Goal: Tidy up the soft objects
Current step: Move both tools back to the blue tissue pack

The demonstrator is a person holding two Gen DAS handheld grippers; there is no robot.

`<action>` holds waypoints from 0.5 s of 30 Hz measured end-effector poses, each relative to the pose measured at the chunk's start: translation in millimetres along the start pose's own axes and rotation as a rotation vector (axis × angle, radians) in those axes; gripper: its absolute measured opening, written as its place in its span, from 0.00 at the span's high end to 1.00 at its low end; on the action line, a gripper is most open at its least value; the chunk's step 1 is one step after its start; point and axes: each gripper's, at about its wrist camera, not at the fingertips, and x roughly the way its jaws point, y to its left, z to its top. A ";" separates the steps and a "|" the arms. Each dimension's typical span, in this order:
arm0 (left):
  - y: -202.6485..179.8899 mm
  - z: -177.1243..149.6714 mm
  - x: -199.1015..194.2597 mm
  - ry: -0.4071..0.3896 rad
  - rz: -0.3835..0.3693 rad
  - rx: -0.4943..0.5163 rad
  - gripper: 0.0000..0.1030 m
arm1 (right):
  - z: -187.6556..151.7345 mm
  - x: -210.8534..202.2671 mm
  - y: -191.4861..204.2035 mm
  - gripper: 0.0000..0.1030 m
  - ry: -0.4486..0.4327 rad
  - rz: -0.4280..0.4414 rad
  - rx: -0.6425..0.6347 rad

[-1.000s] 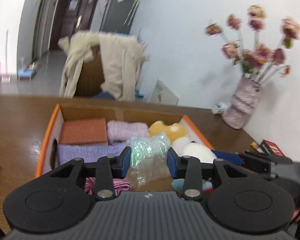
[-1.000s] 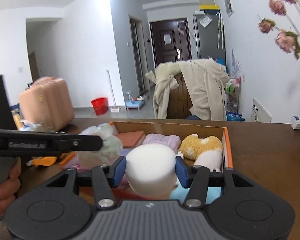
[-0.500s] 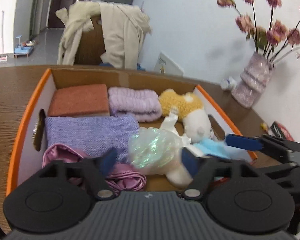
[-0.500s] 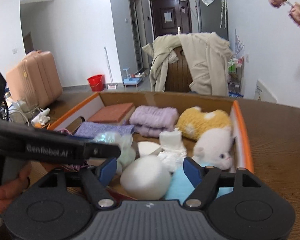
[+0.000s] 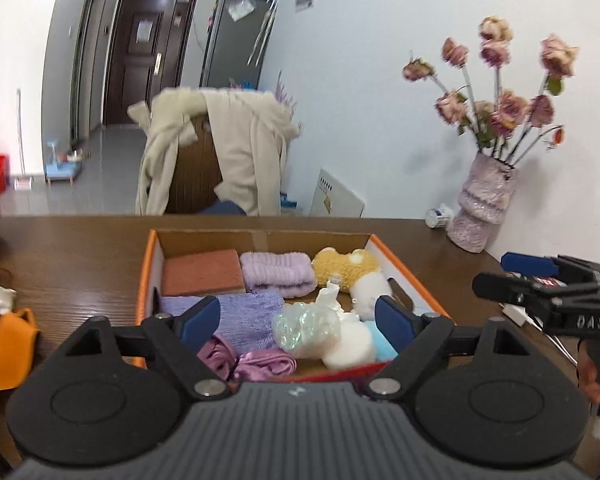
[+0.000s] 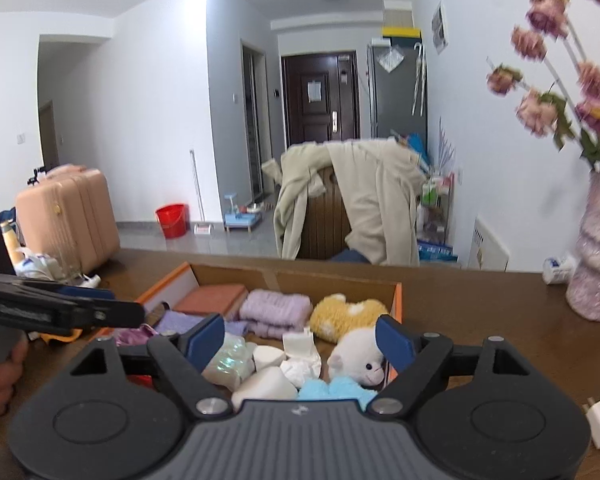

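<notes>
Both the left gripper [image 5: 298, 318] and right gripper [image 6: 300, 340] hang spread wide and empty above the cardboard box [image 5: 260, 237], where the iridescent bag [image 5: 306, 326] and white sponge [image 5: 348, 350] apparently lie touching near its front edge.

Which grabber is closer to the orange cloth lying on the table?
Left. The orange cloth lies just beside the left gripper; the right gripper sits across the cardboard box.

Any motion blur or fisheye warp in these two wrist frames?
Left wrist: strong barrel warp, the door frame bows; the cardboard box is fairly sharp, the dried roses slightly soft. Right wrist: the roses smear with motion blur, the box stays readable, black vignette in the corners.
</notes>
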 end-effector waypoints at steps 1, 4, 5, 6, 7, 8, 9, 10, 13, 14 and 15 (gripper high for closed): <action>-3.2 -2.1 -11.1 -0.011 0.003 0.008 0.14 | -0.3 -9.4 1.1 0.16 -0.013 0.001 0.001; -12.9 -10.3 -41.1 -0.043 0.016 0.034 0.12 | -2.3 -31.8 4.8 0.15 -0.030 0.005 0.008; -17.2 -13.7 -52.0 -0.058 0.022 0.049 0.11 | -3.5 -39.8 6.9 0.15 -0.037 0.005 0.007; -20.8 -17.3 -62.7 -0.076 0.028 0.063 0.09 | -4.5 -47.3 9.3 0.14 -0.041 0.005 0.005; -25.1 -22.0 -72.8 -0.095 0.036 0.075 0.08 | -6.2 -55.0 11.7 0.14 -0.048 0.006 0.003; -29.4 -27.2 -82.9 -0.114 0.041 0.084 0.07 | -8.6 -63.0 14.0 0.14 -0.056 0.008 0.004; -33.7 -34.1 -94.6 -0.134 0.043 0.091 0.07 | -11.0 -69.0 16.7 0.14 -0.060 0.010 0.005; -36.9 -40.9 -104.9 -0.149 0.040 0.098 0.06 | -15.3 -77.4 19.6 0.13 -0.066 0.011 0.006; -46.3 -66.9 -134.5 -0.188 0.029 0.118 0.01 | -29.7 -98.1 28.0 0.13 -0.075 0.010 0.000; -49.9 -77.6 -143.8 -0.201 0.028 0.130 0.01 | -35.4 -105.0 31.0 0.12 -0.078 0.011 -0.002; -52.4 -86.8 -150.3 -0.208 0.029 0.139 0.01 | -41.6 -111.7 34.0 0.11 -0.079 0.010 -0.003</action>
